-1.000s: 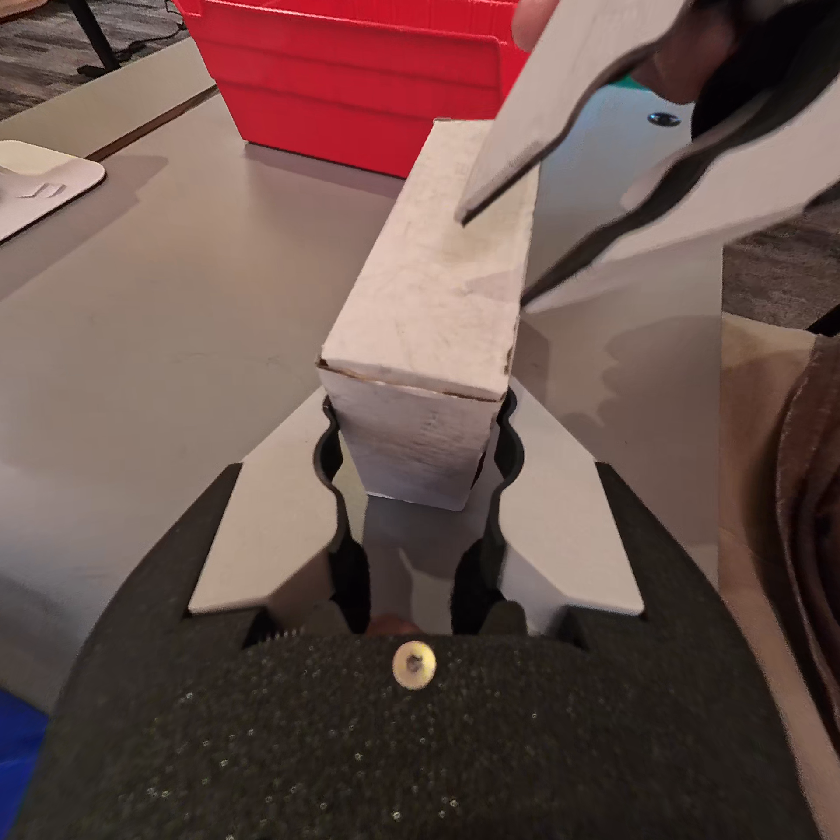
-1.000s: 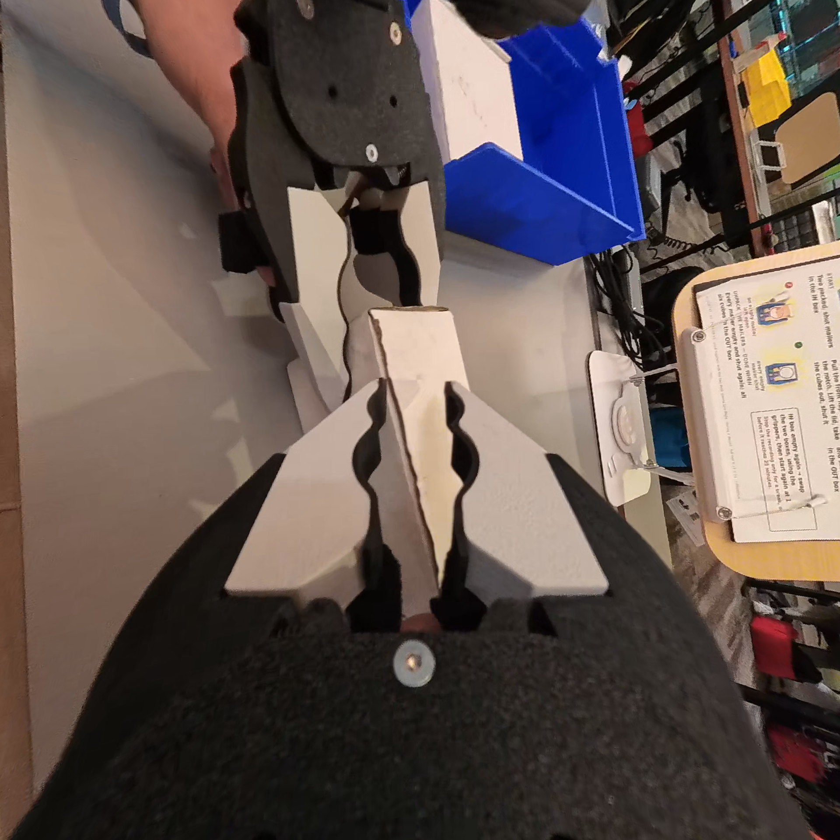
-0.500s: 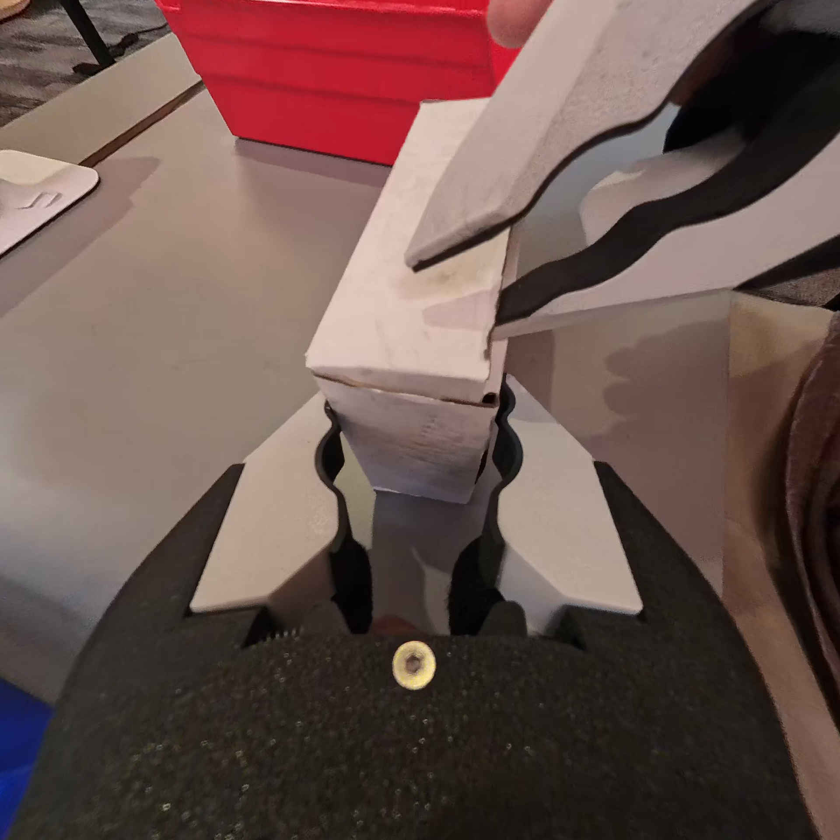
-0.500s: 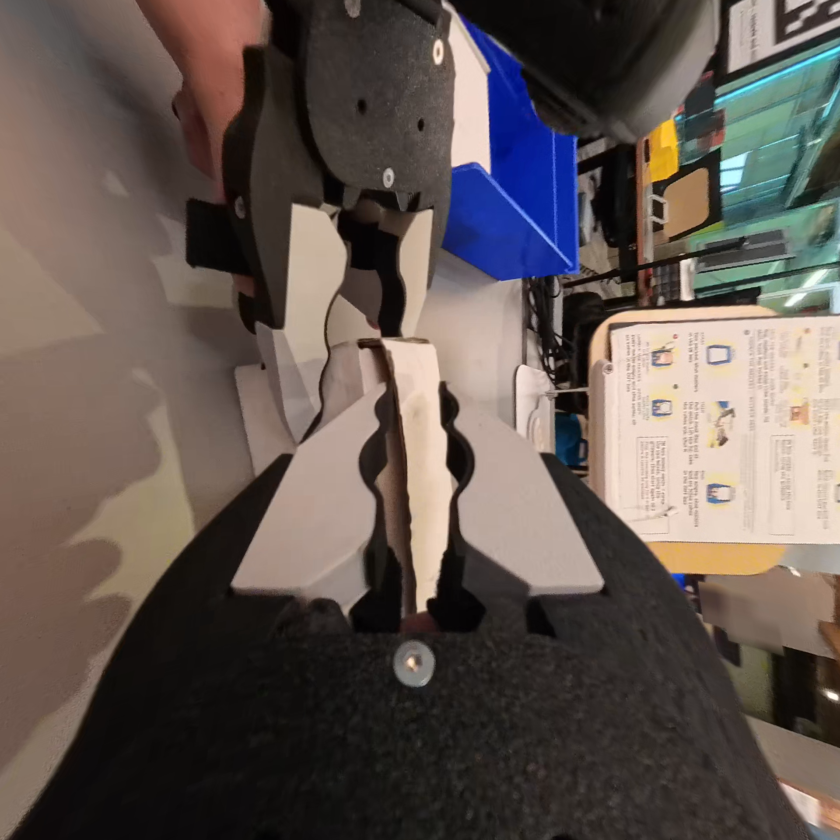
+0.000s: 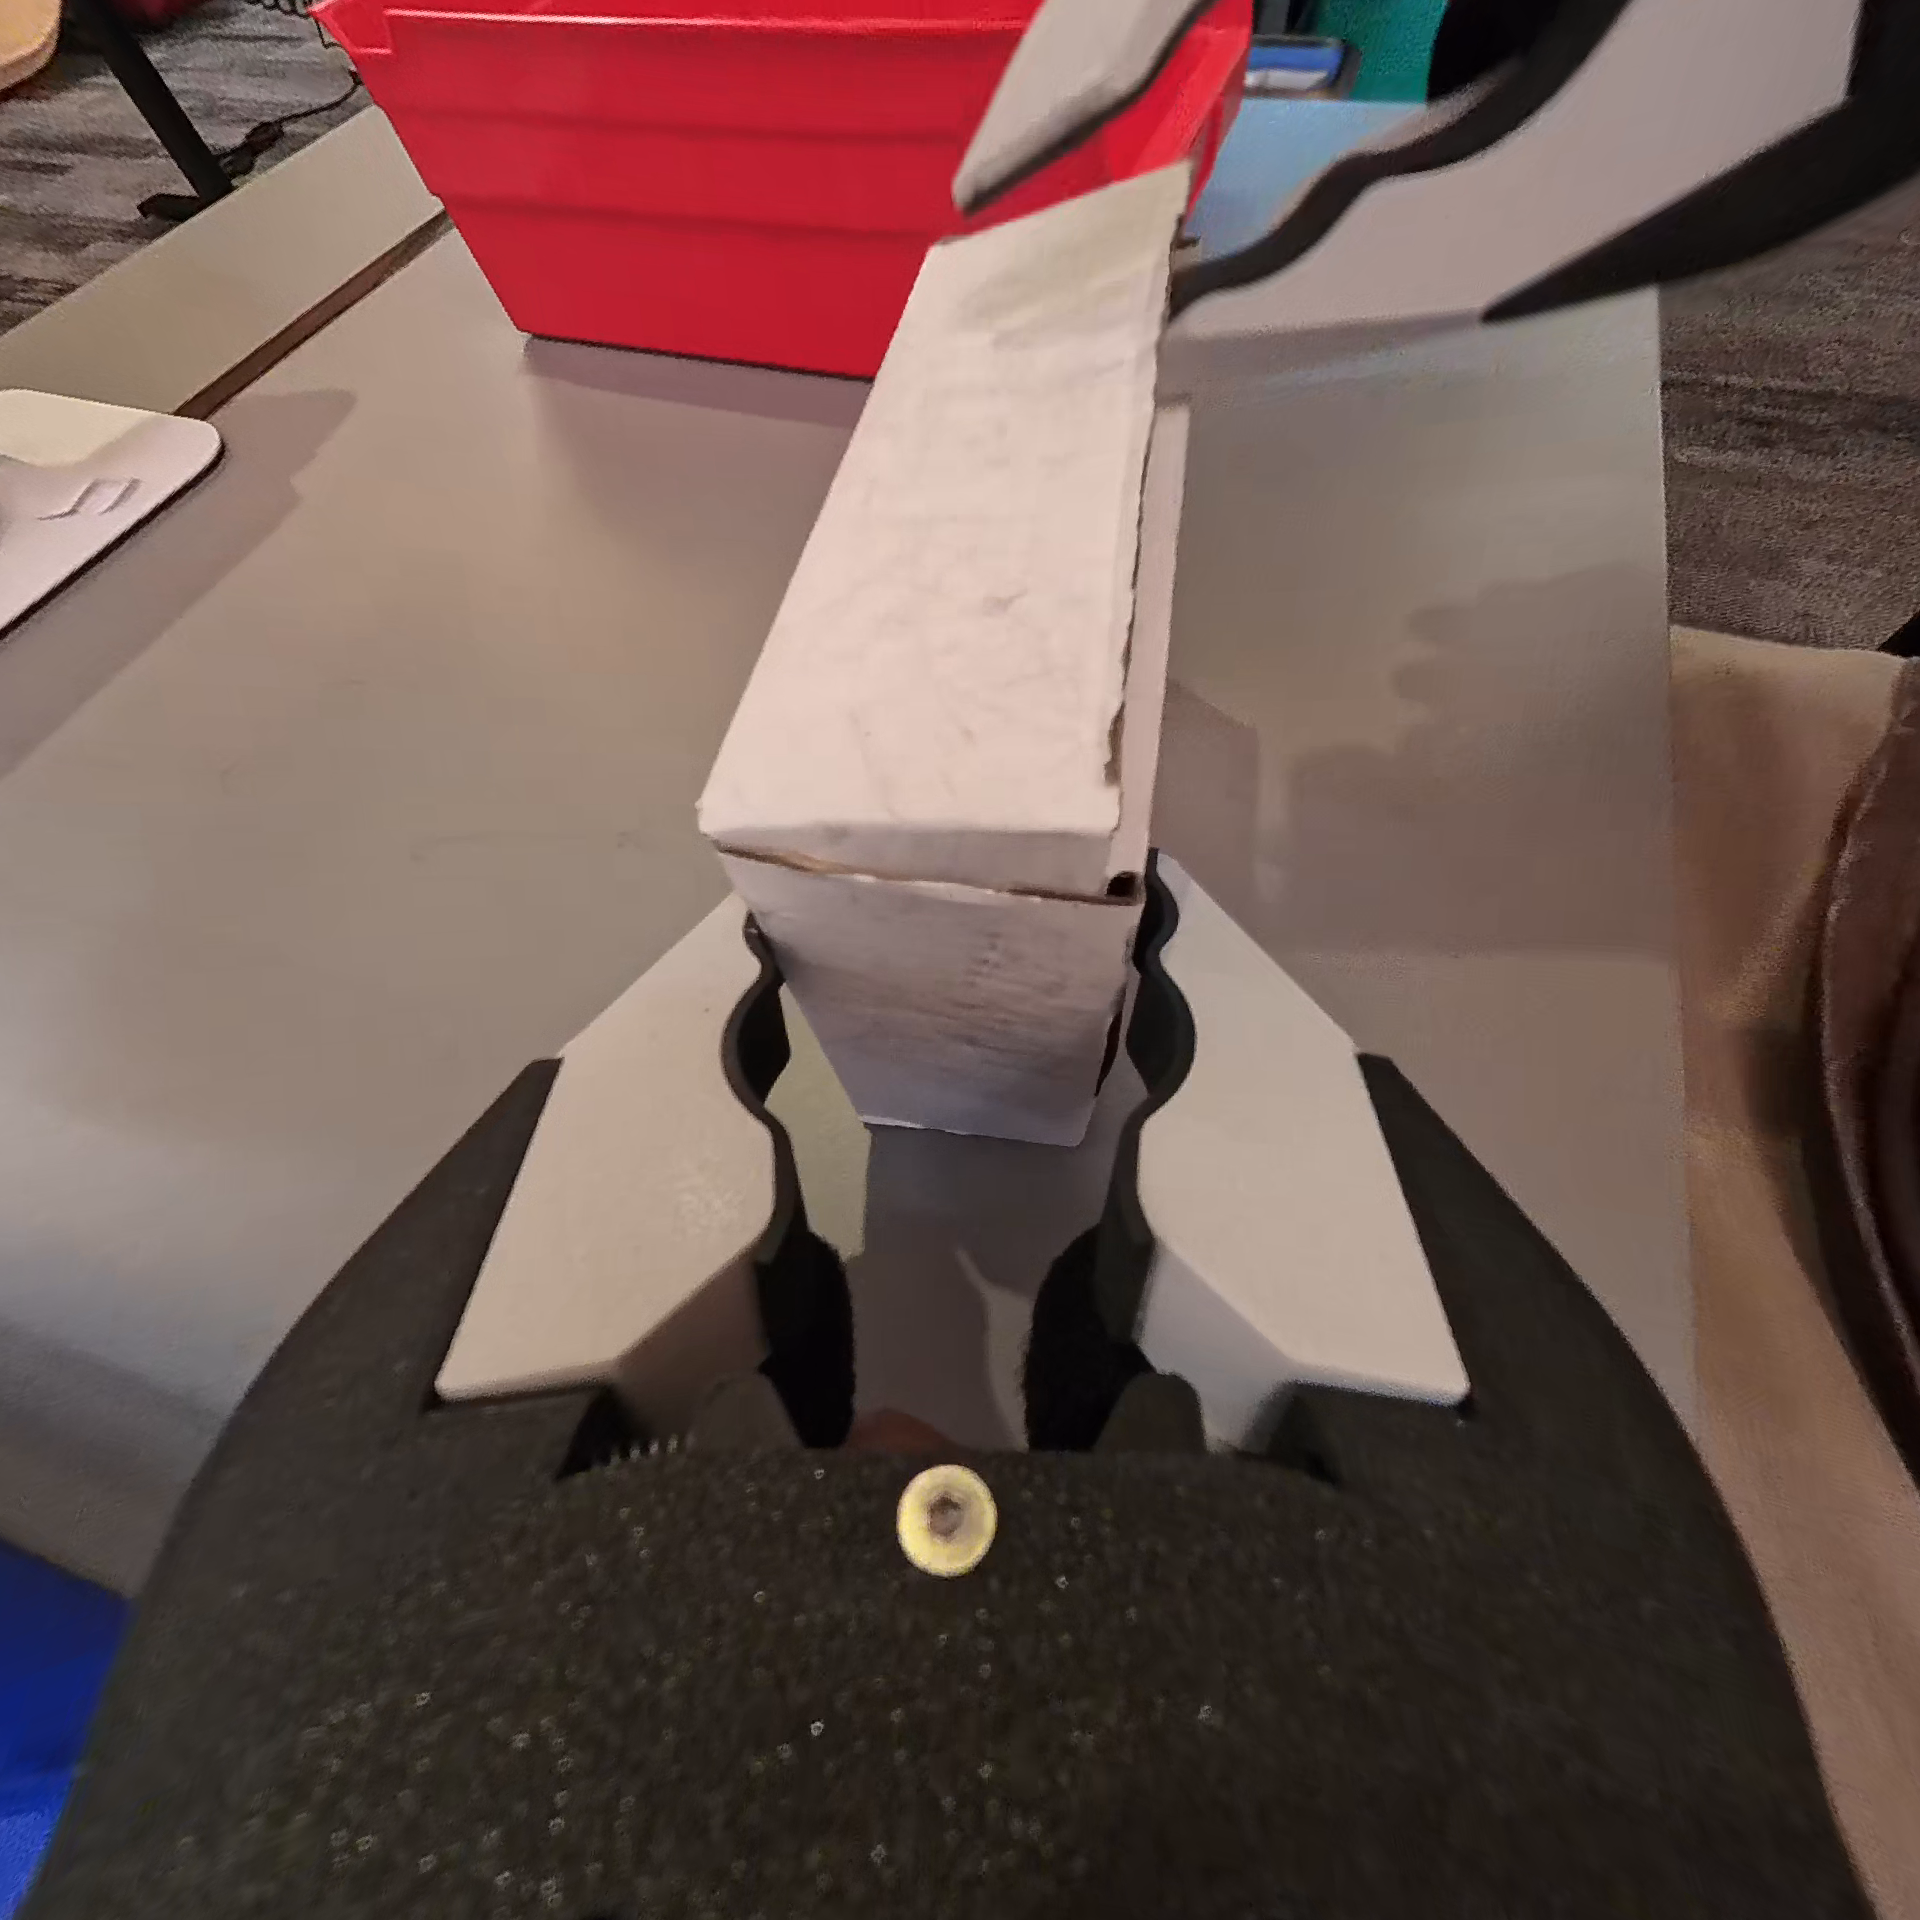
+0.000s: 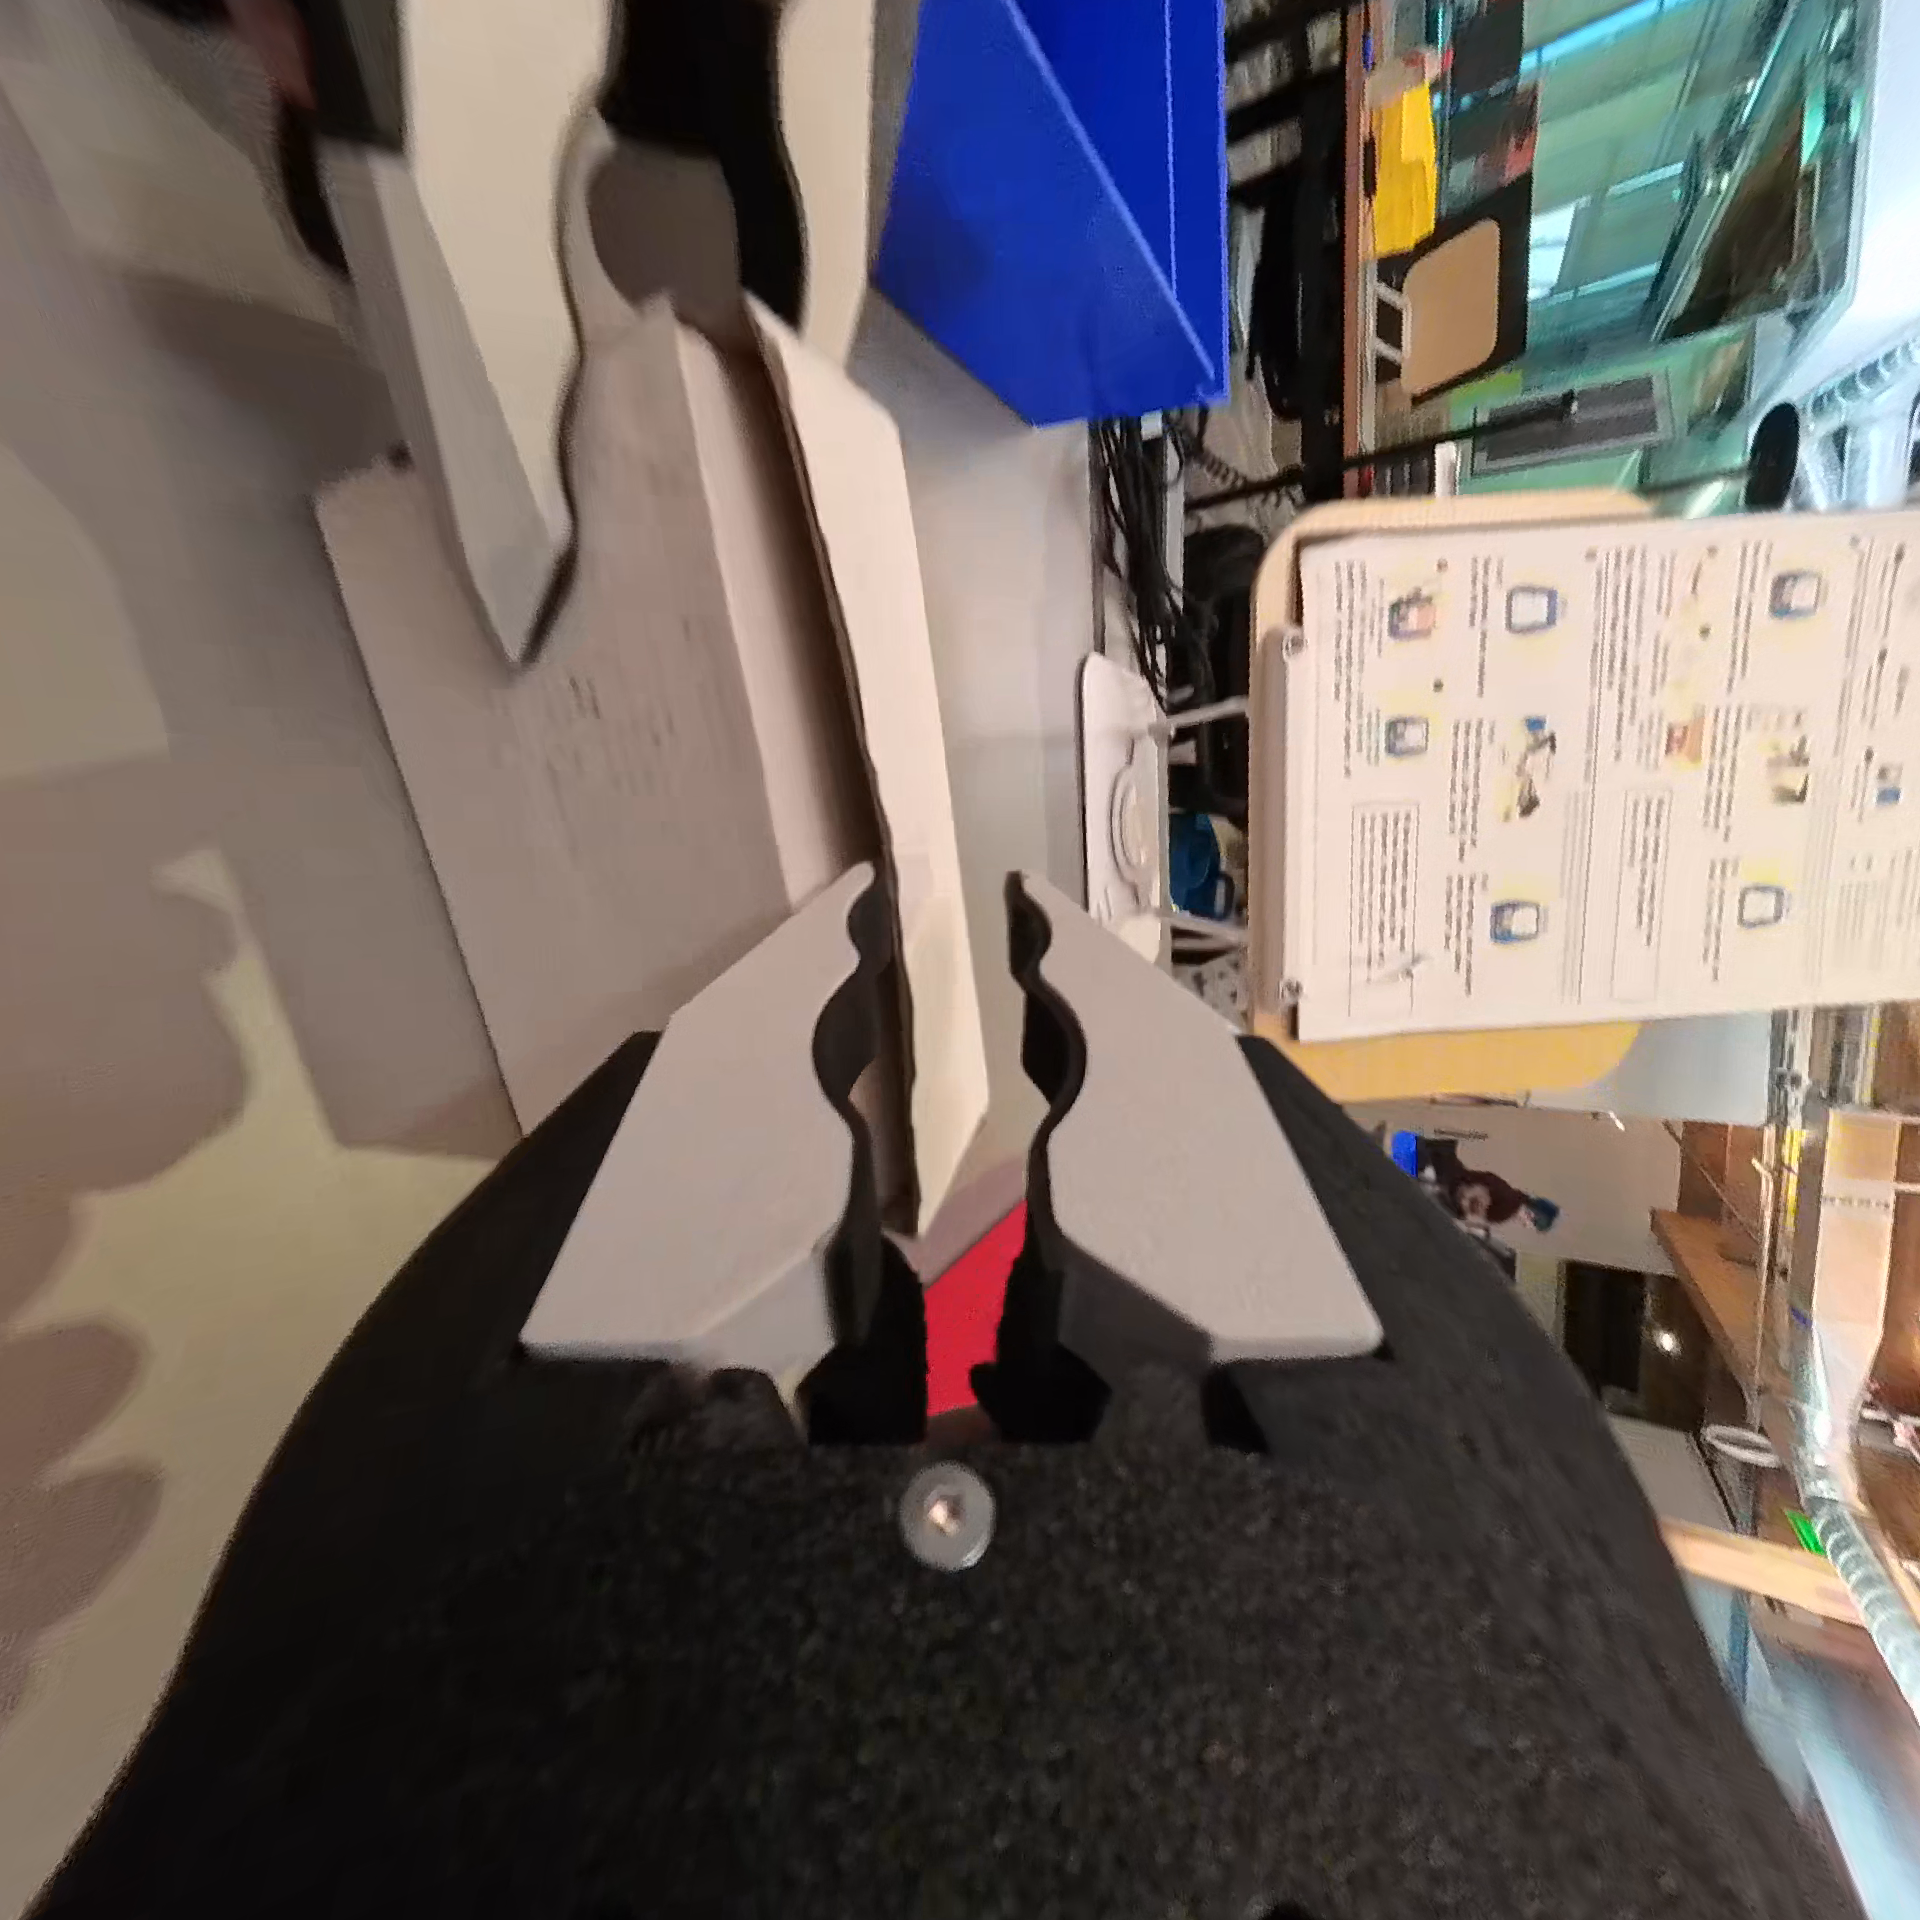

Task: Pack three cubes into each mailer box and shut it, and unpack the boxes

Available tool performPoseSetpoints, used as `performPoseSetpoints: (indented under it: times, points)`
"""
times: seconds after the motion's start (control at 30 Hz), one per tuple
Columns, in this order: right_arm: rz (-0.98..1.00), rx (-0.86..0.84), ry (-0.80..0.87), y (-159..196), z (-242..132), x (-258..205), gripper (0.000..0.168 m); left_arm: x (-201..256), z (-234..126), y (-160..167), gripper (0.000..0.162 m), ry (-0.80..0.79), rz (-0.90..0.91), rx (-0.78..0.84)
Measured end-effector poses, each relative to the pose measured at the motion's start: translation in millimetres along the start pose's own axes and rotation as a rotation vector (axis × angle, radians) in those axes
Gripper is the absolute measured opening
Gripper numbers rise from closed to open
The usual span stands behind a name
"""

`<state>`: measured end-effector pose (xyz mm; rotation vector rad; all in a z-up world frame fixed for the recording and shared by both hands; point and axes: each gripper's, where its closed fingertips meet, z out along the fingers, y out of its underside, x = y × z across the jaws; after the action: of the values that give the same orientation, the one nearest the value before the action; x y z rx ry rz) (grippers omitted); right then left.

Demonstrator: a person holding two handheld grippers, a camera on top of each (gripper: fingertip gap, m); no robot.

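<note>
A white mailer box (image 5: 966, 582) stands on the grey table (image 5: 364, 727), long and narrow, its lid down with a thin seam along the edge. My left gripper (image 5: 951, 914) is shut on the box's near end. My right gripper (image 6: 940, 878) is open. Its jaws stand apart on either side of the lid's edge at the box's far end, and it also shows at the top right of the left wrist view (image 5: 1081, 234). The box's side (image 6: 644, 727) fills the middle of the right wrist view, with a left finger (image 6: 488, 520) on it. No cubes are in view.
A red bin (image 5: 727, 208) stands just behind the box. A blue bin (image 6: 1060, 208) stands beyond the left gripper. A white pad (image 5: 73, 499) lies at the table's left. An instruction sheet on a board (image 6: 1558, 779) stands off the table. Brown cloth (image 5: 1818, 1039) lies at the right edge. The left gripper's tips are roughly 9 centimetres from the right gripper's.
My right gripper has let go of the lid, opened, and drawn back to the box's far end. My left gripper keeps its hold on the near end.
</note>
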<state>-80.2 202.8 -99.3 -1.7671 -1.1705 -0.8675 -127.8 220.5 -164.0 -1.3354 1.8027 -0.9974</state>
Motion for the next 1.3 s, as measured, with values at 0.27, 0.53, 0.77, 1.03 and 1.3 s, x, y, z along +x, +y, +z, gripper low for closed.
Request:
performPoseSetpoints:
  times: [0.27, 0.53, 0.77, 1.03, 1.3]
  points:
    - [-0.003, -0.128, 0.022, 54.0, -12.2, 10.0, 0.019, -3.0, 0.3, 0.5, 0.063, -0.028, -0.007, -0.028]
    - [-0.102, -0.026, 0.019, -17.5, 0.5, -5.3, 0.017, -8.1, 3.1, -4.0, 0.063, -0.147, 0.107, -0.054]
    - [0.055, 0.029, -0.126, -28.8, 1.8, -10.1, 0.009, -28.3, -6.0, 0.1, 0.064, -0.35, 0.406, -0.069]
    - [0.161, 0.019, -0.2, -33.2, -3.7, -11.3, 0.007, -34.5, -12.7, 8.3, 0.067, -0.53, 0.448, -0.158]
    - [0.154, 0.014, -0.002, -36.9, -2.6, -16.7, 0.005, -10.4, -46.5, -6.3, 0.08, -0.49, -0.264, 0.043]
